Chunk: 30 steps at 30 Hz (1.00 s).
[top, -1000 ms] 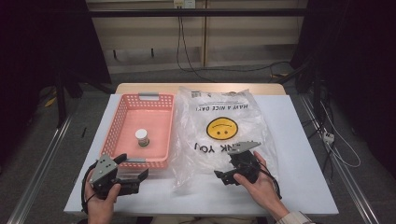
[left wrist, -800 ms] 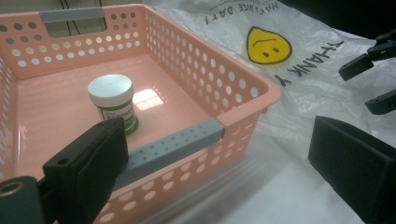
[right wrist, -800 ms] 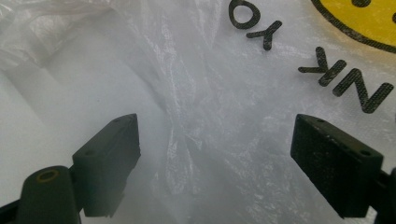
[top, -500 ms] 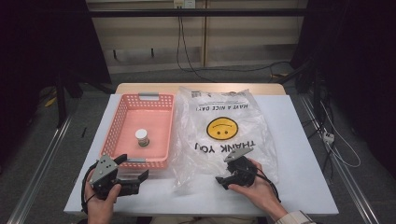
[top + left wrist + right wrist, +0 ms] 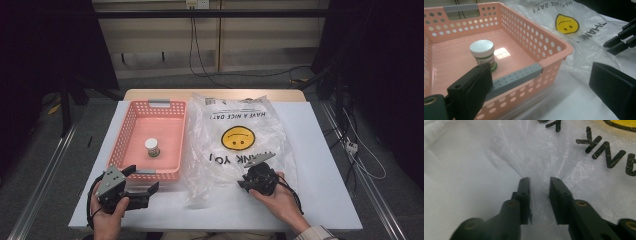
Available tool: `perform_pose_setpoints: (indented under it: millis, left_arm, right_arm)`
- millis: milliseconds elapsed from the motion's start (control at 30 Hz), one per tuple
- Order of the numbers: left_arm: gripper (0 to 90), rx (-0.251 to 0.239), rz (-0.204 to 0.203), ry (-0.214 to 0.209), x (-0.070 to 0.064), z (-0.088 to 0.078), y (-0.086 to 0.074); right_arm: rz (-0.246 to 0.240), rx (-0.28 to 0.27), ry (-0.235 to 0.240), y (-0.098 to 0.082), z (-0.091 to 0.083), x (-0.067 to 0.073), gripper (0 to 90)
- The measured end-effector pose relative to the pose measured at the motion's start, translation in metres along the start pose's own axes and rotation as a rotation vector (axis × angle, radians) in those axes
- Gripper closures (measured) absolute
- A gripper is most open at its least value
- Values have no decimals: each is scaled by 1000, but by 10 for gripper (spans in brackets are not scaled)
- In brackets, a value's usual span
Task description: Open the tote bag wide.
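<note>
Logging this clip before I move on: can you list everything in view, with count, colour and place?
basket: 1, pink with grey handles, left half of the table
jar: 1, white lid, green label, upright inside the basket
plastic bag: 1, clear, yellow smiley and black print, flat to the right of the basket
table: 1, white top
cables: several, black, on the floor beyond the table
left gripper: 1, black, open, at the basket's near corner
right gripper: 1, black, fingers have just been closing, bunched bag film between them
hands: 2, at the near edge
</note>
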<state>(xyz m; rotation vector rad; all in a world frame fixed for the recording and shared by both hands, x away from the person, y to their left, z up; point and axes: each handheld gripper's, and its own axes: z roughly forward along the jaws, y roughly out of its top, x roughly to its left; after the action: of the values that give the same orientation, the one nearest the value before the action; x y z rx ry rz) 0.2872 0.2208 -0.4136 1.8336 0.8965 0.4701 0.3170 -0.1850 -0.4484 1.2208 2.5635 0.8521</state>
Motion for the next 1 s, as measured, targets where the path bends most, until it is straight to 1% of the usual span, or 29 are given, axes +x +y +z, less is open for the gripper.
perform_pose_setpoints:
  millis: [33,67,100,133,167,267,333,533,567,600,633,767,800,833,1000]
  left_arm:
    - [46,-1,-3,1,0,0,0]
    - [47,0,-1,1,0,0,0]
    - [47,1,0,0,0,0,0]
    - [47,-1,1,2,0,0,0]
    - [47,0,-1,1,-1,0,0]
    - [47,-2,0,2,0,-1,0]
    - [47,-6,-4,4,0,-1,0]
    - [47,-9,-5,5,0,-1,0]
    - [47,-12,-7,6,0,-1,0]
    - [47,-11,-6,7,0,-1,0]
    - [47,-10,-7,5,0,-1,0]
    - [47,-11,-13,10,1,-1,0]
    - [47,-13,-14,9,1,-1,0]
    - [47,-16,-3,7,1,-2,0]
    - [47,-18,-5,8,-1,-2,0]
  right_arm:
    - [5,-3,4,0,0,-1,766]
    - [15,-1,17,0,0,-1,854]
    - [15,-1,17,0,0,-1,854]
    - [22,1,36,0,0,-2,892]
    - [28,-2,43,0,0,-2,900]
    - [43,-3,52,0,0,-3,900]
    - [46,-15,52,0,-1,-3,900]
    - [50,-76,60,1,-10,-4,900]
    - [61,-86,68,2,-11,-4,900]
    - [55,-111,70,3,-14,-4,900]
    - [55,-111,70,3,-14,-4,900]
    - [49,-141,77,6,-20,-5,900]
    - [54,-147,74,6,-21,-6,900]
    - [55,-153,74,6,-22,-7,900]
    - [72,-193,79,10,-28,-12,900]
